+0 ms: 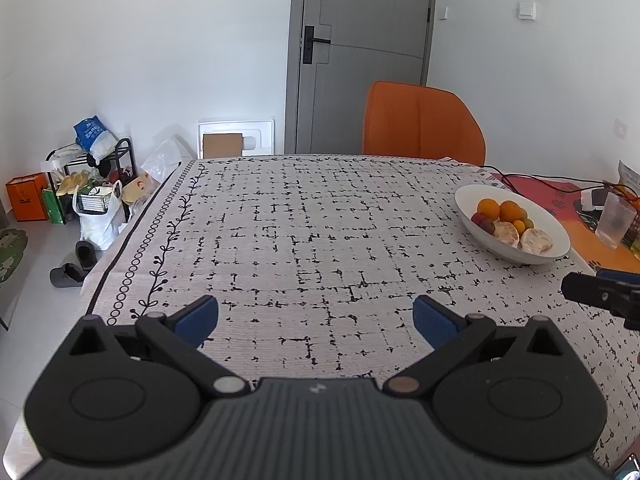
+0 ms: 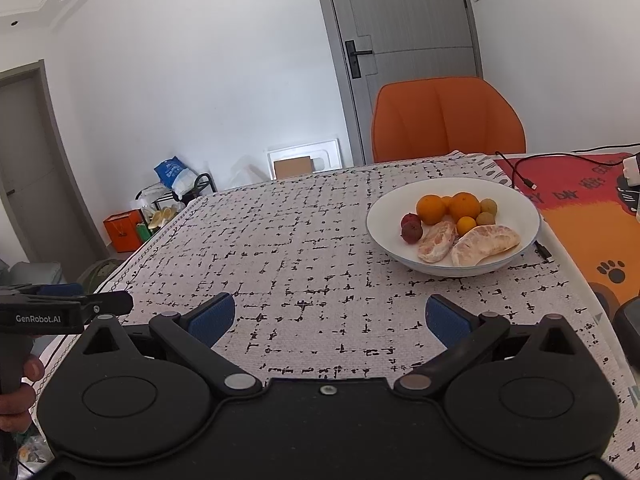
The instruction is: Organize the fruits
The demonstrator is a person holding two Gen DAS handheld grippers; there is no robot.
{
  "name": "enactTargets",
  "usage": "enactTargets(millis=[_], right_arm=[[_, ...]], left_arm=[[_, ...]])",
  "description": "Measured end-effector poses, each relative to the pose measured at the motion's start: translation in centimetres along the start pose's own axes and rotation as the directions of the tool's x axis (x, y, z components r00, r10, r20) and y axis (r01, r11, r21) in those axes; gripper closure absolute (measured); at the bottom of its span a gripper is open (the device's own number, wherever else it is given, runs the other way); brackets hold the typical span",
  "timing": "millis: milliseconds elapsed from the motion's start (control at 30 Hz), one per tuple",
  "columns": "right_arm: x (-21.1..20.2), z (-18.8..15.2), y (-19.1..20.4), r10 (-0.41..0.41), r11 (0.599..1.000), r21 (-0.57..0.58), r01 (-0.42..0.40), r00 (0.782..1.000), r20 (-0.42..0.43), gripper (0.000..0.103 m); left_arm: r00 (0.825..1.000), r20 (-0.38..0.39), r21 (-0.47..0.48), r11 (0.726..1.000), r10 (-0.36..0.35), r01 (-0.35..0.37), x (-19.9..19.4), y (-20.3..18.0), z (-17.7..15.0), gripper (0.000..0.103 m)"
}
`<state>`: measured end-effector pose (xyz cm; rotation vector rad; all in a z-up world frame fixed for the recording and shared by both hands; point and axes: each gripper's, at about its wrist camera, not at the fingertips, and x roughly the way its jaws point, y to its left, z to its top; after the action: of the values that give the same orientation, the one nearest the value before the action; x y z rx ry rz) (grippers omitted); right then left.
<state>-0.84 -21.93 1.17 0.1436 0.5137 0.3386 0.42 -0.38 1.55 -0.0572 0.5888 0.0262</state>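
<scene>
A white bowl (image 2: 516, 204) stands on the patterned tablecloth, ahead and right of my right gripper (image 2: 330, 316). It holds two oranges (image 2: 431, 209), a small orange, two dark red fruits (image 2: 411, 232), two greenish fruits (image 2: 488, 205) and two peeled citrus pieces (image 2: 486, 245). In the left wrist view the same bowl (image 1: 476, 196) sits at the far right. My left gripper (image 1: 316, 320) hovers open over bare cloth, nothing between its blue pads. The right gripper is open too, and empty. All fruit lies in the bowl.
An orange chair (image 2: 448, 118) stands behind the table's far edge. A red-orange mat (image 2: 576, 200) with cables and a charger lies right of the bowl. A clear plastic cup (image 1: 614, 220) stands at the right. Bags, a rack and slippers (image 1: 76, 268) crowd the floor at the left.
</scene>
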Motion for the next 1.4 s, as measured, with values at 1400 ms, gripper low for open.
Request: enactTargets(millis=[1400], right_arm=[[-0.07, 0.00, -0.20, -0.031, 0.999, -0.016, 0.031, 0.999, 0.005, 0.000]], left_arm=[[1.000, 0.013, -0.013, 1.000, -0.002, 0.002, -0.06, 0.14, 0.08, 0.000]])
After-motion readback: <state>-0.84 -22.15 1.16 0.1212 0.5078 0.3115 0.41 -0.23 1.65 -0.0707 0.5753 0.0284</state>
